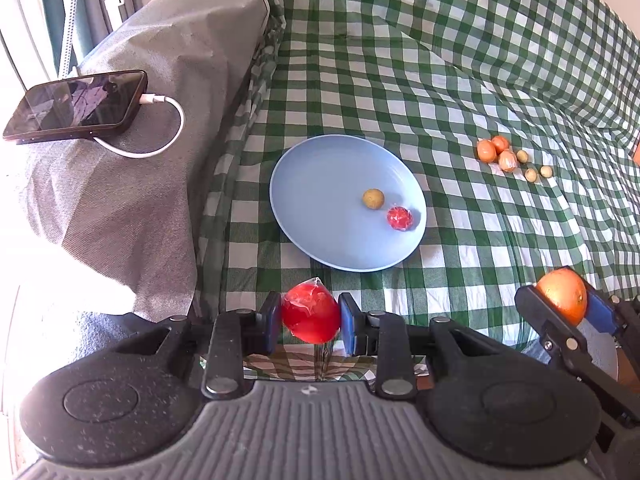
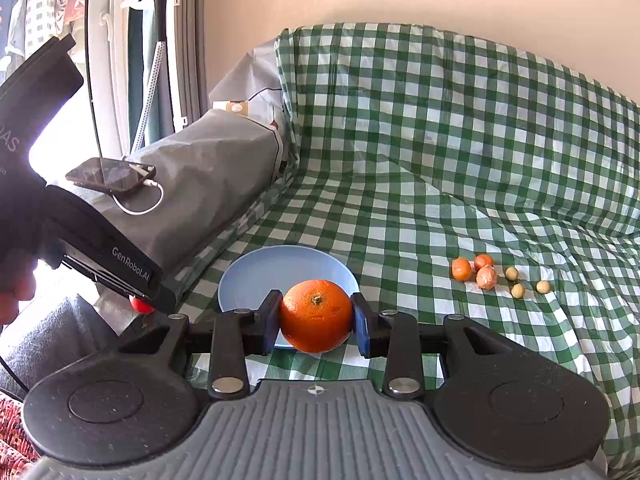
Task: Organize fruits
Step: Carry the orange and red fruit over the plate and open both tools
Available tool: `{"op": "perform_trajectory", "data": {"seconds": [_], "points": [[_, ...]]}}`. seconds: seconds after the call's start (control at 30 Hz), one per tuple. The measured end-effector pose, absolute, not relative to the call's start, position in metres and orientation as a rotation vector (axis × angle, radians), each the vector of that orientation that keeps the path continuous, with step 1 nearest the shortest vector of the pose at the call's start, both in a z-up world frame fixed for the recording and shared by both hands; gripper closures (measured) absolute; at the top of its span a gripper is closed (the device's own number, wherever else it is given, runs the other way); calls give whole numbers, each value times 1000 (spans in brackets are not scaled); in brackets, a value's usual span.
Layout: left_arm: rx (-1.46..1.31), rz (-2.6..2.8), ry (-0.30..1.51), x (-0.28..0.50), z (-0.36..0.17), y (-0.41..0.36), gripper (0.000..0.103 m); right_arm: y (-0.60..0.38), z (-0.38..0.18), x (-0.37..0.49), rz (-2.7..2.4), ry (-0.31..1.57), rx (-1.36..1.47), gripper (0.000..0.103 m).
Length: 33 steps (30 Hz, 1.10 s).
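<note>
On the grey-covered armrest (image 1: pixel 132 184) at the far left edge lies a black phone (image 1: pixel 76 106) with a white cable (image 1: pixel 168 128) plugged in. The green checked cloth (image 1: pixel 400 80) covers the seat and back of what looks like a sofa. The left tongs (image 1: pixel 308 320) pinch a red fruit wrapped in clear film (image 1: pixel 310 316) between their blue pads, held just off the near edge of the blue plate (image 1: pixel 320 200). On the plate lie a small yellow-green fruit (image 1: pixel 373 199) and, just beside it, a small red wrapped fruit (image 1: pixel 399 218), both toward its right rim. The right tongs (image 2: pixel 318 318) pinch an orange (image 2: pixel 316 316), stem end facing the camera, in front of the plate's near rim. Well apart to the right, on the cloth, sits a cluster of three small orange fruits (image 2: pixel 476 270) with three small yellow-green ones (image 2: pixel 524 282) just beside them
</note>
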<state>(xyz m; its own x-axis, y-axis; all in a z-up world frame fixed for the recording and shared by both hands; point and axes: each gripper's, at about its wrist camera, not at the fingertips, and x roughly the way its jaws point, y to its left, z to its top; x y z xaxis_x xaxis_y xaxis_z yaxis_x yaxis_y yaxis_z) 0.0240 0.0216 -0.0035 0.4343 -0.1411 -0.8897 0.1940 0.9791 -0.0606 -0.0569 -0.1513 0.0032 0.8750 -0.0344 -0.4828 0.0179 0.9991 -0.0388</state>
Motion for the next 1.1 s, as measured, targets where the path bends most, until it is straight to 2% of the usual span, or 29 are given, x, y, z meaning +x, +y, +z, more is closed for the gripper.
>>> {"op": "perform_trajectory", "data": {"seconds": [0.63, 1.1], "points": [[44, -210, 1139, 110, -34, -2, 69, -151, -34, 36, -25, 608, -57, 65], [134, -172, 1218, 184, -102, -25, 69, -151, -81, 120, 18, 730, -74, 65]]}}
